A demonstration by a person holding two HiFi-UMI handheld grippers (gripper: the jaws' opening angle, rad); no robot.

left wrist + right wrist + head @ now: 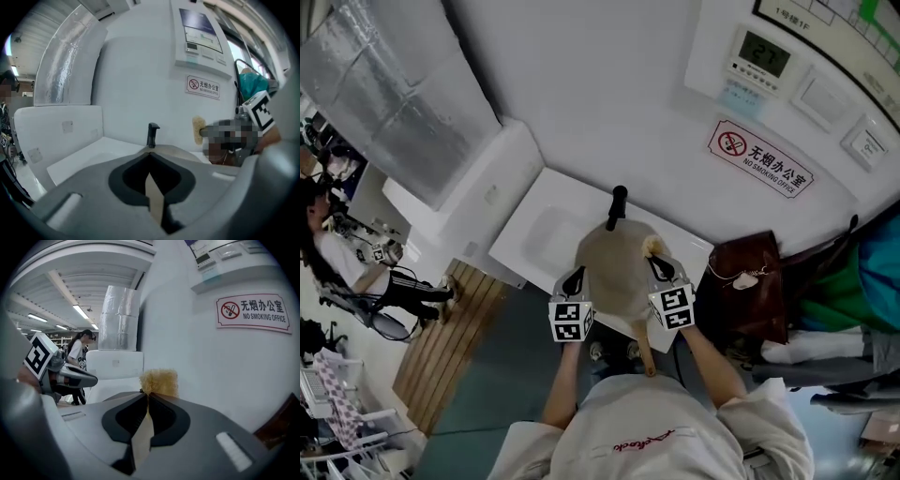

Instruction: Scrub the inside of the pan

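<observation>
With the left gripper (pixel 574 278)'s jaws pinching the rim of the round beige pan (pixel 617 272) over the white tabletop (pixel 536 232) and the right gripper (pixel 658 268)'s jaws clamping the wooden-handled yellow scrubber (pixel 159 381), hold the pan steady and press the bristles inside.

So here's our left gripper (pixel 150 153): its jaws are pinched together on the near rim of the tan pan (pixel 179 152), and a thin strip of that rim shows in the slot between them. The pan's black handle (pixel 152 135) pokes up at the far side. Behind it we've got a white counter (pixel 89 157) against a white wall, with a no-smoking sign (pixel 202 87) and a control panel (pixel 199 35) higher up. Our right gripper (pixel 209 132) comes in from the right, marker cube (pixel 259 111) and all. A yellowish scrubber (pixel 198 130) sticks out of its front, showing against the wall above the pan's rim. There's a foil-wrapped duct (pixel 65 61) at upper left.
</observation>
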